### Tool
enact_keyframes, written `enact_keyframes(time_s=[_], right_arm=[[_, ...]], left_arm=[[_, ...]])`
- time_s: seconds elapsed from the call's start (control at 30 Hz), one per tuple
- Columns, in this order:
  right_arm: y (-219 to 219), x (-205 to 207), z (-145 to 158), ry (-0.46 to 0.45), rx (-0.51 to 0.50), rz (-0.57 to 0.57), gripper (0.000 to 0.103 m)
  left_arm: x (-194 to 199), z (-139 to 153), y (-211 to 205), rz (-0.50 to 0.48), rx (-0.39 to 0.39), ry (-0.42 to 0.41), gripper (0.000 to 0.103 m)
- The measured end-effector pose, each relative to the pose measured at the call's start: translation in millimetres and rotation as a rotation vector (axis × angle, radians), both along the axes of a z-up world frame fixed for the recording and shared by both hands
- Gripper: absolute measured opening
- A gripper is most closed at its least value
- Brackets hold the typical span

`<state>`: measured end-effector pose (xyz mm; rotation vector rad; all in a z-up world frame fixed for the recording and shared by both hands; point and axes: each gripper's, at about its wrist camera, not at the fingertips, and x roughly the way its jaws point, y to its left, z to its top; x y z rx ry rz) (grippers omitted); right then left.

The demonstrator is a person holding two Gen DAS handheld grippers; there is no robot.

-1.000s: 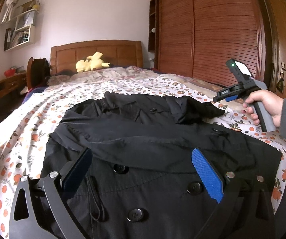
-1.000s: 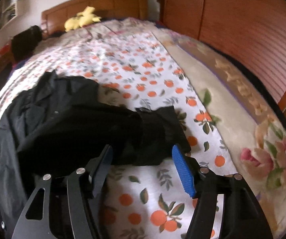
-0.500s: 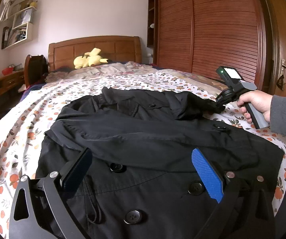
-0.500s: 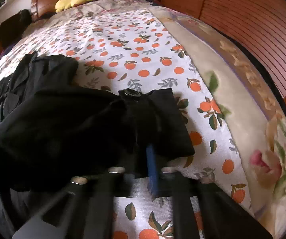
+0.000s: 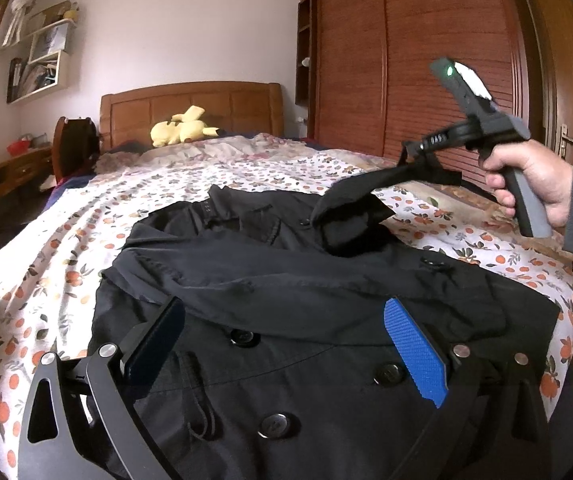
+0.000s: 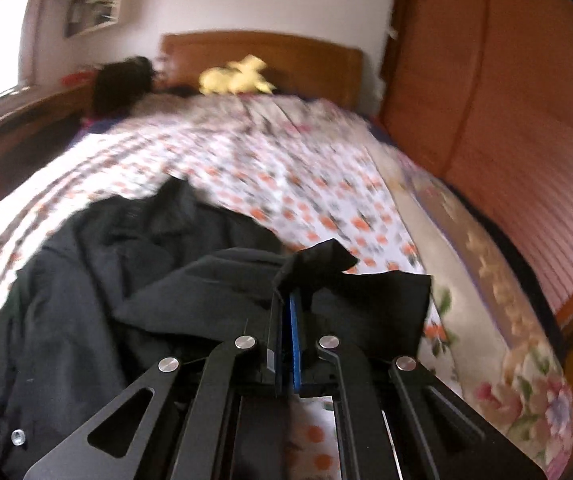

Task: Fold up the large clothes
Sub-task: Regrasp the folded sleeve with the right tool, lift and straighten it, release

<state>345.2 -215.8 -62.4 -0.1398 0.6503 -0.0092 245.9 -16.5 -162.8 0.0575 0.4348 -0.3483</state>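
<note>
Your right gripper point(image 6: 288, 320) clamps the black buttoned cotton coat's point(image 5: 286, 288) sleeve at two o'clock, left gripper point(image 5: 282, 344) gaping idle; folding's barely begun.

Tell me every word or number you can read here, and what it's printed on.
"DAS", roughly; small white letters on the right tongs, hard to read.
Papers on the wall shelf: too small to read.
Coat, bedsheet: no writing visible.

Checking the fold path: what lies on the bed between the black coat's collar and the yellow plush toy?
Only bare orange-print bedsheet, then rumpled bedding, between the coat collar and the plush toy; the left wrist view shows it.
</note>
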Motion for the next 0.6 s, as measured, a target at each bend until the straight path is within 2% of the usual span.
enact_keyframes(time_s=[0.13, 0.3, 0.43, 0.6], right_arm=[[43, -21, 13, -0.045, -0.007, 0.112, 0.003], [85, -35, 14, -0.037, 0.013, 0.227, 0.003], [105, -43, 5, -0.010, 0.052, 0.281, 0.003], [118, -54, -22, 0.044, 0.103, 0.324, 0.006]], left_arm=[[-1, 3, 8, 0.013, -0.009, -0.002, 0.100], [-2, 7, 20, 0.035, -0.023, -0.006, 0.100], [-2, 7, 30, 0.055, -0.028, -0.005, 0.100], [-2, 6, 39, 0.070, -0.029, 0.004, 0.100]])
